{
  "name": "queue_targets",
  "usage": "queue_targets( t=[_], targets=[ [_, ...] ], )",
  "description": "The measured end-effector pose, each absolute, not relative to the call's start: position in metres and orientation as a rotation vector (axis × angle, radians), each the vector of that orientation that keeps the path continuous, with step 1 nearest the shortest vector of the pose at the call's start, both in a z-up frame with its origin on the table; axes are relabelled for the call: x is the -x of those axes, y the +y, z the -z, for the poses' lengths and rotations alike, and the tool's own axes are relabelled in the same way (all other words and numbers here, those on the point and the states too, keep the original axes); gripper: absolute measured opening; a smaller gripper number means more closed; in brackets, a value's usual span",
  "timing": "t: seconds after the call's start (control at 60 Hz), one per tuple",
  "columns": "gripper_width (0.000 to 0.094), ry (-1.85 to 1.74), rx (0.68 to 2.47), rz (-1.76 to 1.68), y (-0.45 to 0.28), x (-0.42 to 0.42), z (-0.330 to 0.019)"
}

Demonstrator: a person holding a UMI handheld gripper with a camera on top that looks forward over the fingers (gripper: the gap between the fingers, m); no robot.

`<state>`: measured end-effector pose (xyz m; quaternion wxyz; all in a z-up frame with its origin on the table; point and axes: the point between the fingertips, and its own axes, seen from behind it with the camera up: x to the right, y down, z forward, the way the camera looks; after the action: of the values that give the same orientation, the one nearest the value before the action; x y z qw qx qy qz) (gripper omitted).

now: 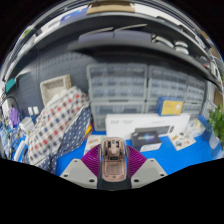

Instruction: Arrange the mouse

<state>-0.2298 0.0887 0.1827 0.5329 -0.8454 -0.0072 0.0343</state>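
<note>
Purple pads [91, 158] of the gripper [113, 163] press both sides of the mouse [112, 157], held clamped between the fingers above the blue table [70, 160]. Beyond the fingers, a white box [133, 124] sits toward the table's far edge; a plaid cloth [57, 125] hangs off to the left.

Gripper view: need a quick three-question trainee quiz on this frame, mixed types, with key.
1. True or false: the mouse sits between the jaws, with both pads pressing on it.
2. What colour is the table surface? A) blue B) red C) green
3. Fill in: just beyond the mouse, on the table, stands a white ____.
Key: 1 true; 2 A; 3 box.
</note>
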Motion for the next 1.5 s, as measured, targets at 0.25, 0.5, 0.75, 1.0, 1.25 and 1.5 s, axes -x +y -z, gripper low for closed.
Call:
queue_targets(
  t=[0.25,0.5,0.75,1.0,1.25,1.5],
  targets=[
    [0.0331,-0.076,2.218,-0.101,0.077,0.294,-0.037],
    [0.0387,-0.114,2.213,-0.035,0.069,0.296,0.004],
    [0.0826,-0.032,2.267,-0.113,0.065,0.297,-0.006],
    [0.0865,-0.048,2.198,-0.174,0.045,0.270,-0.092],
    [0.0853,-0.045,2.135,-0.192,-0.001,0.196,-0.174],
    [0.0856,-0.024,2.043,-0.144,-0.029,0.108,-0.220]
  ],
)
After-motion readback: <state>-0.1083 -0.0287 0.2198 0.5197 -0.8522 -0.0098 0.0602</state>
